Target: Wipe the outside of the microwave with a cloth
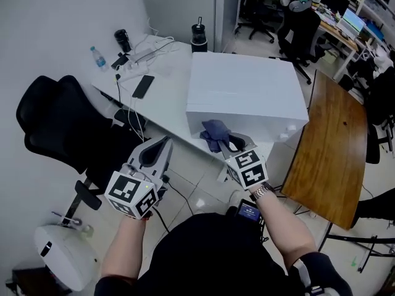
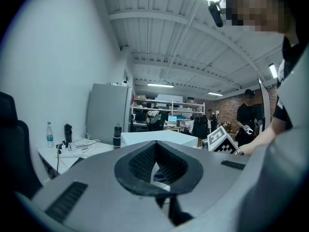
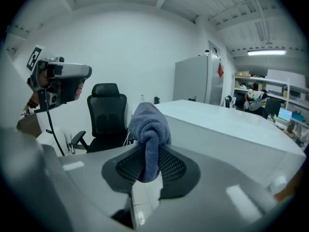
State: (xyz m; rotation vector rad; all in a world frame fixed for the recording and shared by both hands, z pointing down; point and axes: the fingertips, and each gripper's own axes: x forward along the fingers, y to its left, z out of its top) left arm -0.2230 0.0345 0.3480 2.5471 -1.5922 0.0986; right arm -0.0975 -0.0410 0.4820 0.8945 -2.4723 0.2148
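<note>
Well, the left gripper is pressed together with nothing in it, off to the side. Next, the right gripper pinches the blue cloth by the near corner of the white microwave. The cloth is bunched up, so hard rubbing could pull it loose.

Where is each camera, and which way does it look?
Head view: on the person's head, looking steeply down at the white box-shaped microwave; both forearms show.
Left gripper view: on the left gripper, looking level across the microwave; shut jaws show.
Right gripper view: on the right gripper, facing the black office chair; jaws pinch a blue-grey cloth.
Shared: all see the microwave.
</note>
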